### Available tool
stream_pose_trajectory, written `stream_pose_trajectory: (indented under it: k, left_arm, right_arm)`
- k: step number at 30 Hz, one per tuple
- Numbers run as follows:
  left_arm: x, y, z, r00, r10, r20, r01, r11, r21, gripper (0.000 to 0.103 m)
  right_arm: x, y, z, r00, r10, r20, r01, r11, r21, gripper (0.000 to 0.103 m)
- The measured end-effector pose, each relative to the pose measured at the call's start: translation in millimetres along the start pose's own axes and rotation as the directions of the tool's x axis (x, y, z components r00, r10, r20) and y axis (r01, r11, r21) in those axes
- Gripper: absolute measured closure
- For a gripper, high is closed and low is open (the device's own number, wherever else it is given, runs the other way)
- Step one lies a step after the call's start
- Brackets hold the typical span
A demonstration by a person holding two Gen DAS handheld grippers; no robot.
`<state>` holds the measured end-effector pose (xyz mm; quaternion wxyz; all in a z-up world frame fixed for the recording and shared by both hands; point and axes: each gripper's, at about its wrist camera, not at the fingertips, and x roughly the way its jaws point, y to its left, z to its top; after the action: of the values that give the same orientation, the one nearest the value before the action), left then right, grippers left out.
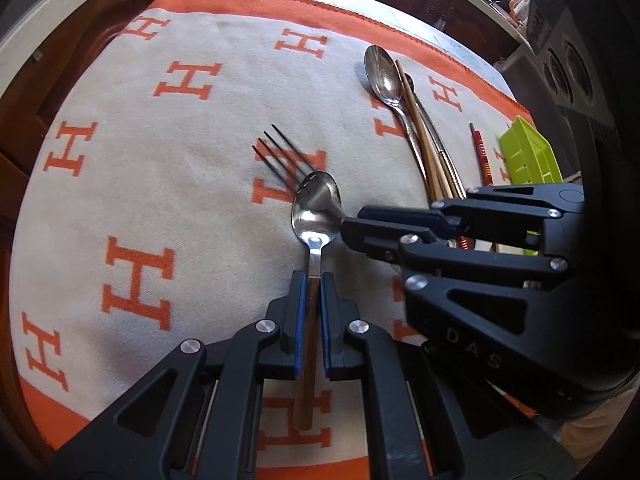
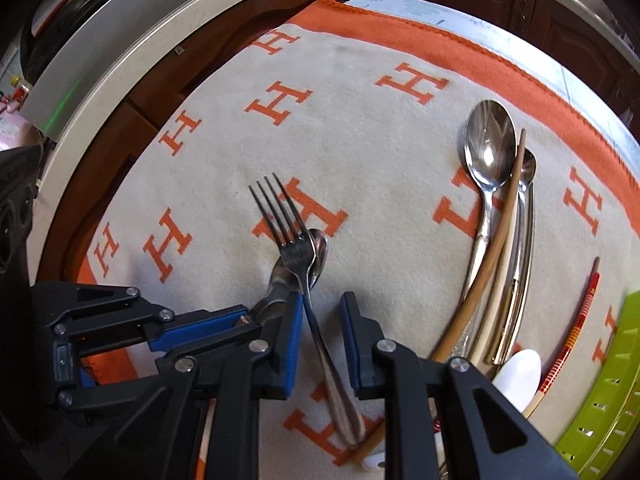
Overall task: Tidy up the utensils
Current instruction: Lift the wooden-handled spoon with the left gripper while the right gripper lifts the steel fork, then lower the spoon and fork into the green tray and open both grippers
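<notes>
The left gripper (image 1: 311,300) clamps the spoon (image 1: 314,216) mid-cloth (image 1: 180,184); the right gripper (image 2: 320,332), jaws part-open, straddles the fork (image 2: 298,256), which crosses the spoon's bowl and may snag or slip.

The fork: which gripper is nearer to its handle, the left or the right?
Right. The right gripper has its jaws on both sides of the fork handle. The left gripper is beside it, shut on the wooden-handled spoon.

Wooden-handled spoon (image 1: 316,216) bowl under steel fork (image 2: 298,256) head, crossed on cloth.
</notes>
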<state>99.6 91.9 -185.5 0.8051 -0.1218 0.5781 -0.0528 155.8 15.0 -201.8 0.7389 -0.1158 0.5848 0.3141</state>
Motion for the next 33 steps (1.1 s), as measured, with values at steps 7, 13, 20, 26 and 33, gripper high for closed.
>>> stream_pose_trajectory:
  k: [7, 13, 20, 26, 33]
  left_arm:
    - [0, -2, -2, 1.0, 0.017, 0.006, -0.017, 1.0, 0.019, 0.099]
    - [-3, 2, -2, 1.0, 0.01, 0.02, -0.01, 1.0, -0.003, 0.099]
    - [-21, 2, -1, 0.997, -0.041, 0.059, 0.043, 0.999, -0.028, 0.099]
    - [-47, -31, 4, 0.99, -0.107, 0.087, 0.104, 0.994, 0.032, 0.099]
    - [-76, -120, 17, 0.977, -0.184, 0.108, 0.161, 0.968, 0.193, 0.099]
  right_arm:
    - [-2, 0, -3, 1.0, 0.012, -0.012, -0.012, 1.0, 0.004, 0.096]
    - [-4, 3, -14, 0.999, -0.012, -0.032, 0.01, 0.999, -0.049, 0.096]
    - [-17, -14, -29, 0.998, 0.043, 0.035, -0.047, 0.993, 0.109, 0.099]
    - [-48, -37, -52, 0.98, 0.14, 0.14, -0.17, 0.957, 0.235, 0.099]
    - [-106, -71, -90, 0.95, 0.14, 0.279, -0.238, 0.903, 0.357, 0.099]
